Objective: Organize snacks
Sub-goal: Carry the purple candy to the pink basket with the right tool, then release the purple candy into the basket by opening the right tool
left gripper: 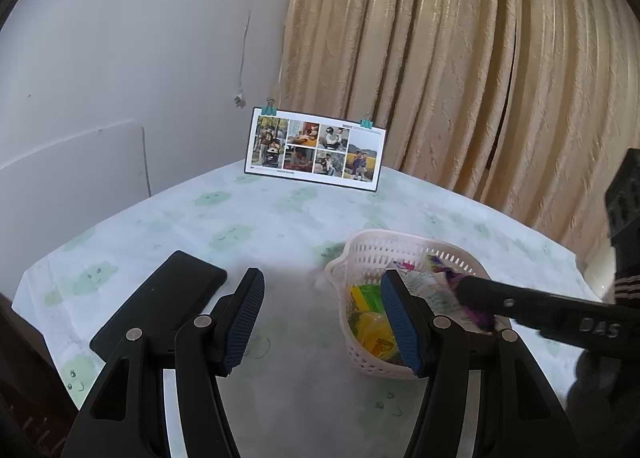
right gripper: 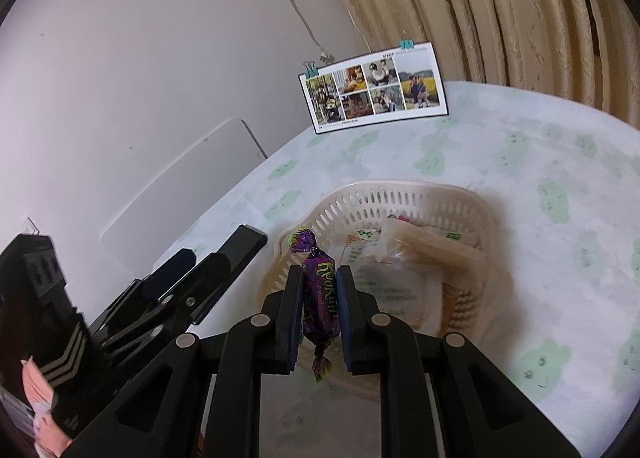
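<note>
Surface: pale cloth with green cartoon prints is covering the counter (left gripper: 248, 218), which is carrying everything.
Right gripper: the right gripper (right gripper: 319, 290) is clenching a purple candy (right gripper: 318, 294) between its pads, the wrapper's twisted ends sticking out above and below.
Candy position: it is hanging over the near rim of the basket (right gripper: 400, 194), not yet lying inside.
Left gripper: the left gripper (left gripper: 322, 322) is sitting released, its blue pads wide apart with nothing between them, just left of the basket (left gripper: 360, 254).
Basket contents: a yellow and green packet (left gripper: 368, 322) and white printed wrappers (right gripper: 392, 282) are lying inside the slotted white basket.
Beside: a flat black object (left gripper: 160, 306) is lying on the cloth, left of the left gripper.
Further back: a photo collage card (left gripper: 316, 148) with teal binder clips is standing upright at the counter's far edge.
Background: a beige curtain (left gripper: 460, 58) is hanging behind on the right, a white wall (left gripper: 120, 38) on the left.
</note>
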A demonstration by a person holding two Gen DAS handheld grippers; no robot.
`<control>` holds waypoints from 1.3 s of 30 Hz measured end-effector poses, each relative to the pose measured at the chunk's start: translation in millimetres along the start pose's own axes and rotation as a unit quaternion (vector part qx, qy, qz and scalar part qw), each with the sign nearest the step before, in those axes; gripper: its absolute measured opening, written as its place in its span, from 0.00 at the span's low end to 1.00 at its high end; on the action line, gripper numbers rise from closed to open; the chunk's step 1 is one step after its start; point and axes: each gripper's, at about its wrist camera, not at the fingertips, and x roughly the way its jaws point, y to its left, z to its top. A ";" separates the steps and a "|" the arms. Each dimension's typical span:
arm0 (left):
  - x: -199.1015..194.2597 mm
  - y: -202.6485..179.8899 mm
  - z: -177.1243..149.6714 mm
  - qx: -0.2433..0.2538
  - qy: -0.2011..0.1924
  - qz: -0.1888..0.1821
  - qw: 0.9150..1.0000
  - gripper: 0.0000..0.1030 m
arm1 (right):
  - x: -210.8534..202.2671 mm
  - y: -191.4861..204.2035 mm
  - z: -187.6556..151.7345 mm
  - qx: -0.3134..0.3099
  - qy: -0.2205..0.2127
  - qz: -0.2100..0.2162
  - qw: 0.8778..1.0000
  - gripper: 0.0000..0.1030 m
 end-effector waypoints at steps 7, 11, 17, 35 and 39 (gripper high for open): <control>-1.9 4.6 1.6 -0.007 -0.001 0.001 1.000 0.61 | 28.5 -0.8 -1.7 -0.001 0.016 -0.031 0.999 0.17; -1.6 7.6 2.5 -0.014 -0.001 0.002 1.000 0.63 | 28.7 -2.9 -3.9 -0.002 0.014 -0.037 0.999 0.16; -1.3 8.4 2.4 -0.009 -0.002 0.001 1.000 0.71 | 10.5 4.9 -4.8 -0.021 -0.010 -0.049 0.999 0.37; -6.1 -7.9 -1.1 0.025 -0.017 0.028 0.999 0.79 | -27.6 0.2 -28.8 -0.030 -0.033 -0.092 0.995 0.41; -6.2 -8.5 -1.1 0.025 -0.017 0.028 0.999 0.80 | -31.6 -5.2 -31.4 -0.021 -0.034 -0.096 0.995 0.41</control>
